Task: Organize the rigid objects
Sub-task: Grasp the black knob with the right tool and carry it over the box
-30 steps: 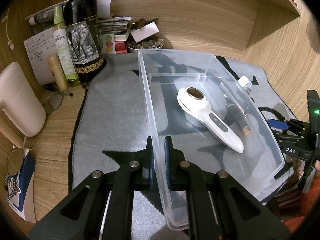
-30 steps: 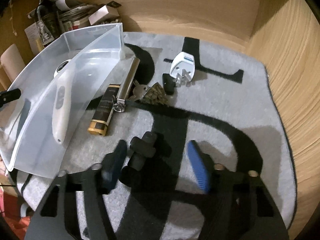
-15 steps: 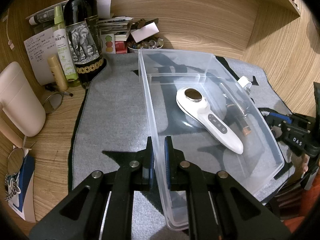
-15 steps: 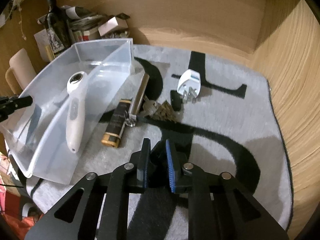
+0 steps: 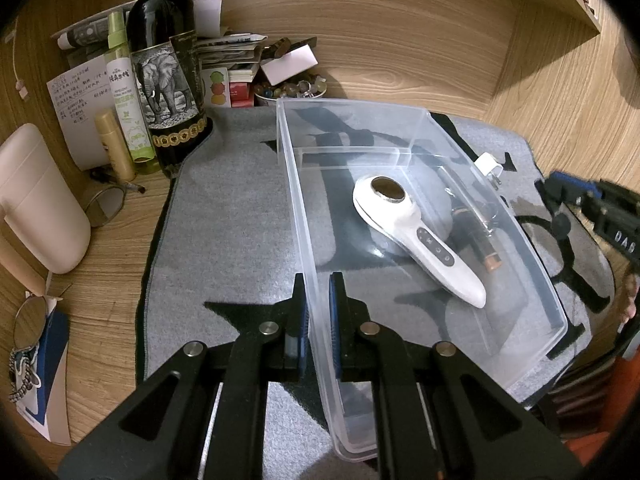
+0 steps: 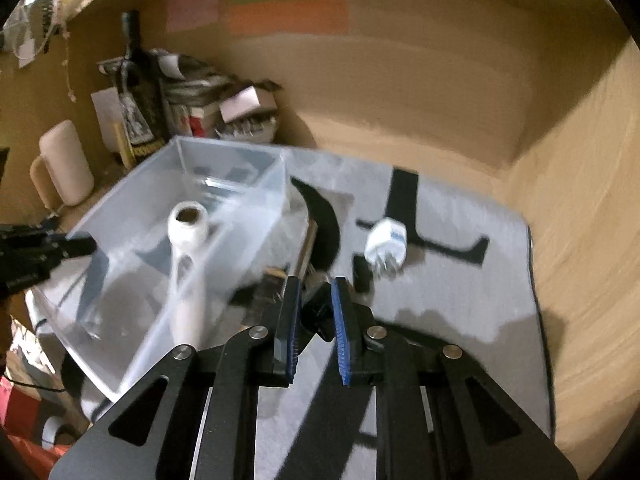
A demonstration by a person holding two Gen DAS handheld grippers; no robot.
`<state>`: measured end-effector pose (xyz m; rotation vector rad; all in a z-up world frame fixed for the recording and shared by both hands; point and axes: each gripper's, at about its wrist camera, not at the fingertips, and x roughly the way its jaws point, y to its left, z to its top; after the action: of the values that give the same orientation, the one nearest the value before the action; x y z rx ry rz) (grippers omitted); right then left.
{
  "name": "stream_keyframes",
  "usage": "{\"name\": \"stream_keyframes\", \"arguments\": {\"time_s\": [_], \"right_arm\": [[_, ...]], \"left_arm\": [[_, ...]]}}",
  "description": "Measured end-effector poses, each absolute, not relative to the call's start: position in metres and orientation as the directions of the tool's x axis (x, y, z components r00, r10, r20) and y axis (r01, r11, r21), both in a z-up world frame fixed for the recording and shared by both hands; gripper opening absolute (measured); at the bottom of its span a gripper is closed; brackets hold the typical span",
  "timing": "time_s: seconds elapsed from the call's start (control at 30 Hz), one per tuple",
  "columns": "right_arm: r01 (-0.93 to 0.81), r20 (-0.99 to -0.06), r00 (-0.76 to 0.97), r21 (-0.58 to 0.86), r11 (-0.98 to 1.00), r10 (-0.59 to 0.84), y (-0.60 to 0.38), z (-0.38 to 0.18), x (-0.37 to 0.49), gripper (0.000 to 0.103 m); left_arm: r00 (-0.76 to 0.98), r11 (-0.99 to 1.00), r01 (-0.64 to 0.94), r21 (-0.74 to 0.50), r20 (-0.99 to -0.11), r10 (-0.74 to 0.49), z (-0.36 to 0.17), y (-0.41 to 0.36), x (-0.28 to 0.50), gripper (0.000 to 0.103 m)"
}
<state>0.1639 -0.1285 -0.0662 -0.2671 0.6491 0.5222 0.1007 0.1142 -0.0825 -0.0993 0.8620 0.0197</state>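
Note:
A clear plastic bin [image 5: 436, 132] lies on the grey mat, also in the right wrist view [image 6: 240, 184]. A white handheld device [image 5: 416, 236] lies inside it. My left gripper [image 5: 318, 308] is shut on the bin's near left wall. My right gripper [image 6: 316, 308] is shut on a small black object [image 6: 318, 312] and holds it above the mat, right of the bin. It shows at the right edge of the left wrist view [image 5: 568, 208]. A dark tube with a gold end [image 5: 480, 240] lies on the mat beyond the bin's right wall.
A white plug adapter [image 6: 386, 246] and a small black piece [image 6: 360, 276] lie on the mat. A wine bottle [image 5: 166, 68], spray bottle [image 5: 128, 96], papers and a cream case [image 5: 36, 200] crowd the back left. Wooden walls close the back and right.
My right gripper closed on the black object and lifted it up off the mat, its view now blurred. My left gripper and the bin have stayed put.

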Motion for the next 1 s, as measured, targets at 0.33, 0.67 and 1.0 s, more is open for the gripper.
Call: {"name": "stream_keyframes", "arguments": {"time_s": [0.33, 0.67, 1.0], "right_arm": [[-0.626, -0.569, 0.675, -0.105, 0.773, 0.47, -0.088, -0.039, 0.158, 0.014], [-0.718, -0.592, 0.606, -0.119, 0.686, 0.532, -0.038, -0.043, 0.158, 0.014], [-0.788, -0.671, 0.508, -0.109, 0.607, 0.539, -0.003, -0.066, 0.158, 0.014]], "left_arm": [[0.651, 0.995, -0.057, -0.078, -0.759, -0.022, -0.083, 0.114, 0.1, 0.009], [0.651, 0.995, -0.058, -0.079, -0.758, -0.023, -0.082, 0.114, 0.101, 0.009], [0.654, 0.995, -0.054, -0.084, -0.756, -0.029, -0.082, 0.11, 0.102, 0.009]]}}
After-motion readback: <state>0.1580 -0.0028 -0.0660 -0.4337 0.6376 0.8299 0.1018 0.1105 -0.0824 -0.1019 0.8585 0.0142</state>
